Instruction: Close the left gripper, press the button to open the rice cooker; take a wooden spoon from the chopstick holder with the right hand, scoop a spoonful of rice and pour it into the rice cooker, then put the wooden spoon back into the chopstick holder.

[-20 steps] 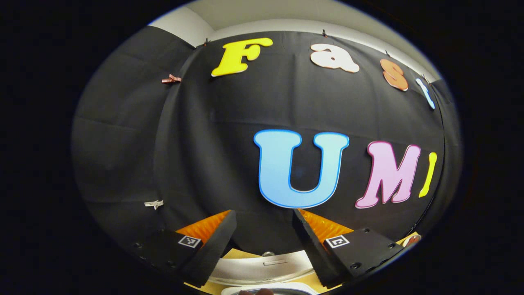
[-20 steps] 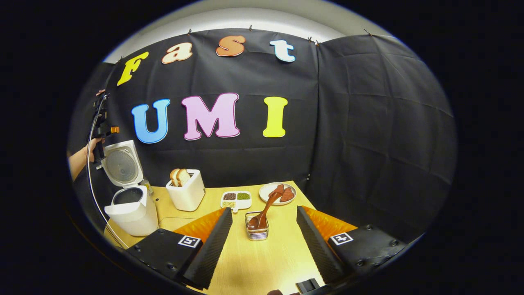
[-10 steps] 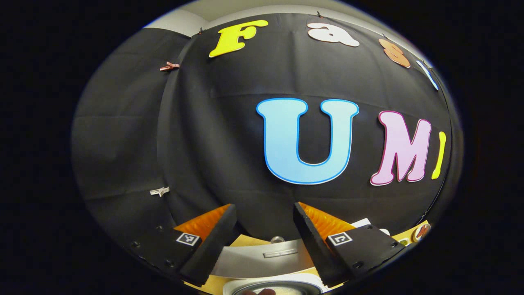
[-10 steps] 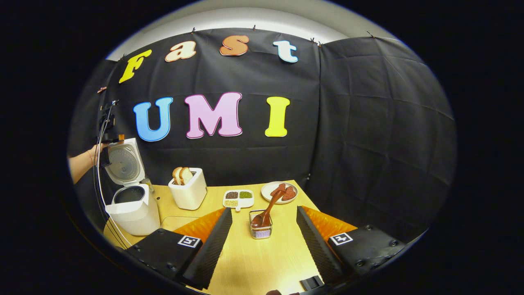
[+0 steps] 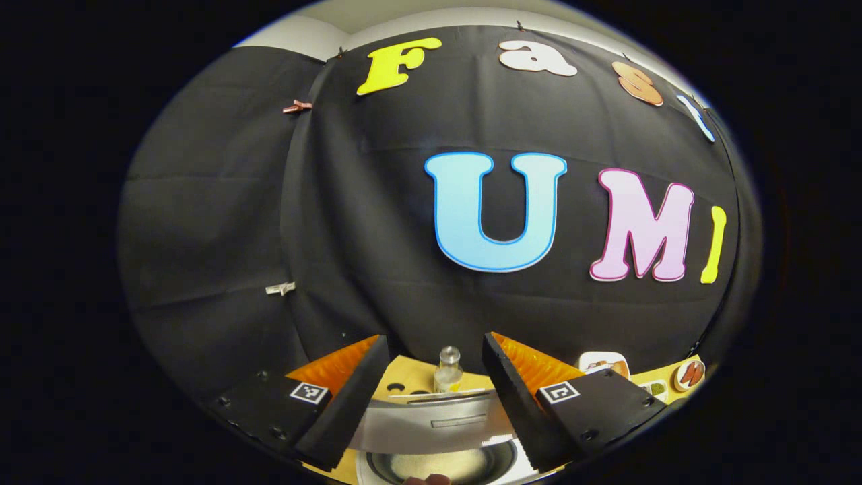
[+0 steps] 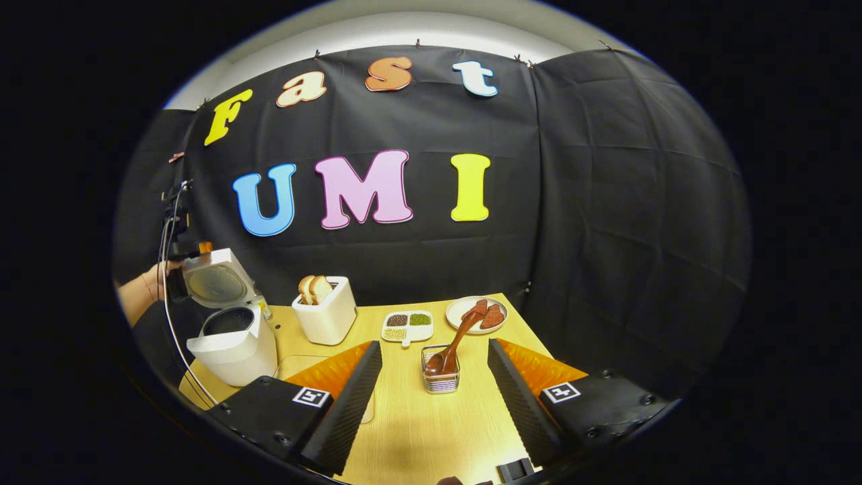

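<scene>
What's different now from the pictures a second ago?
In the right gripper view, the white rice cooker's round lid has tipped down from nearly upright, with the left hand-held gripper at its back edge. The left gripper view now looks down onto the lid and the grey pot. The brown wooden spoon stayed in the wire chopstick holder; the right hand-held gripper stayed open.

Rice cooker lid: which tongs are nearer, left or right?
Left. The left tongs sit right at the raised rice cooker lid; the right tongs hang over the table, facing the spoon holder.
</scene>
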The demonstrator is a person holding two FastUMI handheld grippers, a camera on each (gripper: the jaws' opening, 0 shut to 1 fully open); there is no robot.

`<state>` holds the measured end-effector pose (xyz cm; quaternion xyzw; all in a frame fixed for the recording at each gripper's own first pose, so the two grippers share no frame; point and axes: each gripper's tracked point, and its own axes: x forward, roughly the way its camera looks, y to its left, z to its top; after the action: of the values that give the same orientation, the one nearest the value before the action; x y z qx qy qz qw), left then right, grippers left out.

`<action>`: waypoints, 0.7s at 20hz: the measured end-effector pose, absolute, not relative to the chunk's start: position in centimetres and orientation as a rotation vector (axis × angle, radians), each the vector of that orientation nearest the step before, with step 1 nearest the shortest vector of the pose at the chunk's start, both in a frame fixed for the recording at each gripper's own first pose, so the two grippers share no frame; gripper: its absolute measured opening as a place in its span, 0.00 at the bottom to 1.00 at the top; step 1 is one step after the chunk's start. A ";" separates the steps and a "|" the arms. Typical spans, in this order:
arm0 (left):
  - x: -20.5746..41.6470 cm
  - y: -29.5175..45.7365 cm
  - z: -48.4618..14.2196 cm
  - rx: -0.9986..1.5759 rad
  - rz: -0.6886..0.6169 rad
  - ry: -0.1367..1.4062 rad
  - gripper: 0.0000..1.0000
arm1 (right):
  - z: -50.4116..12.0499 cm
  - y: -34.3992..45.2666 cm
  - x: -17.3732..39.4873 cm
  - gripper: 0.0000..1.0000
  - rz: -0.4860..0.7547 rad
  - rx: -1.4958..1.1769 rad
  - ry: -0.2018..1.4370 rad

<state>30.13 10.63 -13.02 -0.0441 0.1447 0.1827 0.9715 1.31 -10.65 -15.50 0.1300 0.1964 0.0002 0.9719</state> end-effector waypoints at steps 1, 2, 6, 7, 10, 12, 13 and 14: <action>29.0 10.3 -14.7 -0.100 0.395 0.323 0.99 | -15.7 -11.0 1.2 0.98 0.012 0.265 0.402; 27.9 9.7 -15.7 -0.106 0.402 0.342 0.99 | -15.8 -11.5 1.2 0.98 0.020 0.265 0.408; 24.9 7.3 -21.0 -0.128 0.405 0.423 0.98 | -16.6 -12.6 1.2 0.98 0.045 0.244 0.422; 24.3 7.0 -21.9 -0.118 0.406 0.432 0.98 | -16.8 -12.6 1.1 0.98 0.050 0.244 0.429; 23.7 6.4 -23.4 -0.098 0.419 0.431 0.99 | -17.6 -12.6 1.0 0.98 0.063 0.245 0.448; 23.1 6.3 -24.5 -0.111 0.430 0.454 0.99 | -17.7 -12.6 0.9 0.98 0.072 0.238 0.450; 23.0 6.1 -25.0 -0.116 0.432 0.466 0.99 | -17.8 -12.6 0.9 0.99 0.076 0.235 0.449; 22.7 6.0 -25.5 -0.122 0.431 0.475 0.99 | -17.9 -12.5 0.9 0.99 0.081 0.233 0.449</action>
<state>22.66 5.99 -25.54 -0.0599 0.2334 0.2115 0.9472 0.95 -12.47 -17.88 0.1150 0.2221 0.0400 0.9674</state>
